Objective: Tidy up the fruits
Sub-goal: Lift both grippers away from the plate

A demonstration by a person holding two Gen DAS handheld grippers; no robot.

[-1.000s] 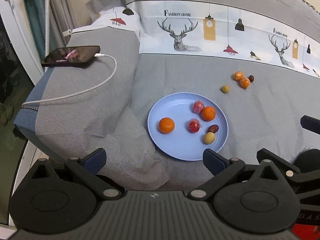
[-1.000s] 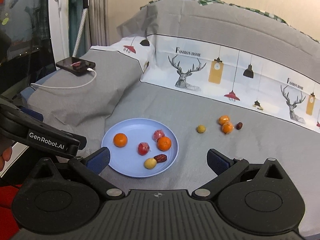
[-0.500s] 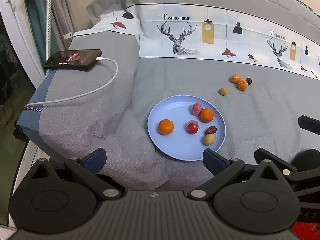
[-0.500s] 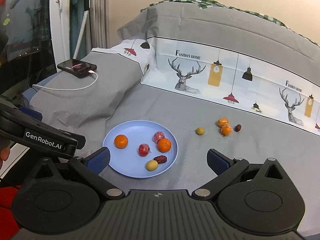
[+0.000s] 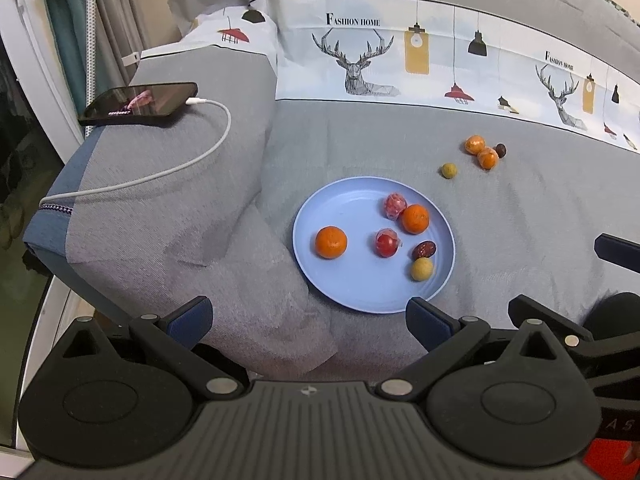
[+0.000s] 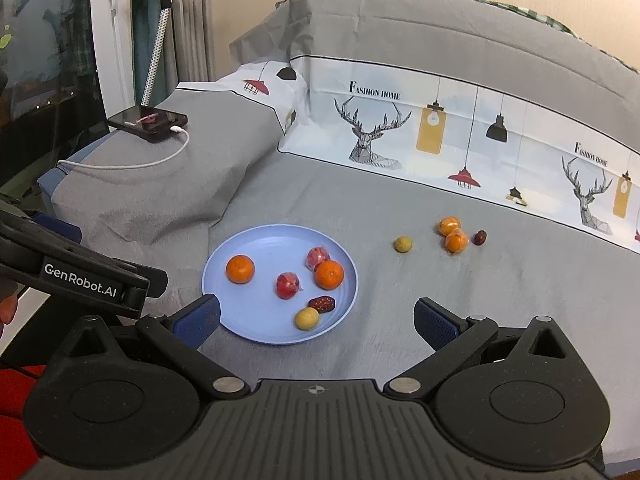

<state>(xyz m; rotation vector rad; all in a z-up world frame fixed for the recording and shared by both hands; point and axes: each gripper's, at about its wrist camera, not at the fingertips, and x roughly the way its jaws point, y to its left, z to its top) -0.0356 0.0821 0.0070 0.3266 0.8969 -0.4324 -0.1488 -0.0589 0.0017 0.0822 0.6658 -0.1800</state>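
A light blue plate (image 5: 352, 292) (image 6: 256, 328) lies on the grey bed sheet. It holds two oranges (image 5: 331, 242) (image 6: 240, 269), two red wrapped fruits (image 5: 386, 243) (image 6: 287, 285), a dark date (image 5: 423, 249) and a small yellow fruit (image 5: 422, 269). On the sheet beyond the plate lie a small yellow-green fruit (image 5: 449, 170) (image 6: 402, 244), two small oranges (image 5: 487, 157) (image 6: 456, 241) and a dark date (image 5: 500, 150) (image 6: 480, 237). My left gripper (image 5: 309, 316) is open and empty, near the plate's front edge. My right gripper (image 6: 316, 318) is open and empty, just before the plate.
A phone (image 5: 140, 103) (image 6: 147, 121) on a white charging cable (image 5: 168, 176) lies on a grey pillow at left. A printed pillow band with deer (image 5: 360, 60) runs across the back. The bed's edge and a window are at far left.
Both grippers have pulled back and risen slightly, so the plate and fruits sit a little farther off. Nothing was taken hold of or let go.
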